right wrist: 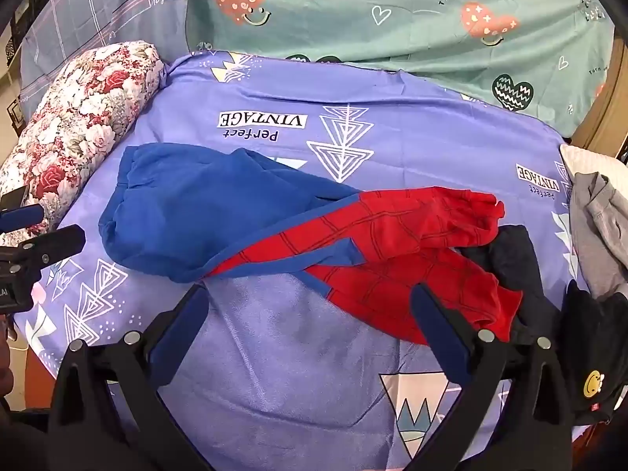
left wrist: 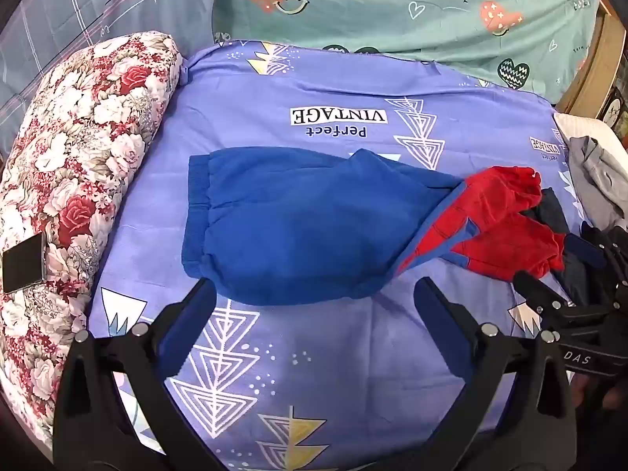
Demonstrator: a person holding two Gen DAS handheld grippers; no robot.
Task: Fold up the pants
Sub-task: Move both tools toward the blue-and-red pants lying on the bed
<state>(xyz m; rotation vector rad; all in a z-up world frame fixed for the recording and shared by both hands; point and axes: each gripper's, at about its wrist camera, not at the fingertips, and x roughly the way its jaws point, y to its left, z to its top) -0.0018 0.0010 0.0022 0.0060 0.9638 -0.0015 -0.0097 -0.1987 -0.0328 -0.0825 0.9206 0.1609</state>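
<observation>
Blue pants with red web-patterned legs (left wrist: 298,227) (right wrist: 219,219) lie flat on the purple bedsheet (left wrist: 314,353), waistband to the left, red cuffs (right wrist: 451,243) bunched at the right. My left gripper (left wrist: 314,294) hangs open just above the sheet, in front of the blue seat part, nothing between its fingers. My right gripper (right wrist: 310,298) is open too, above the near red leg, empty. The right gripper (left wrist: 557,306) also shows at the right edge of the left wrist view. At the left edge of the right wrist view, the left gripper (right wrist: 35,235) is seen.
A floral rolled quilt (left wrist: 78,180) lies along the left, with a phone (left wrist: 23,263) on it. A dark garment (right wrist: 510,259) sits under the red cuffs. Grey clothing (right wrist: 596,227) and black clothing with a smiley patch (right wrist: 592,353) pile up at the right. A green sheet (left wrist: 392,11) lies behind.
</observation>
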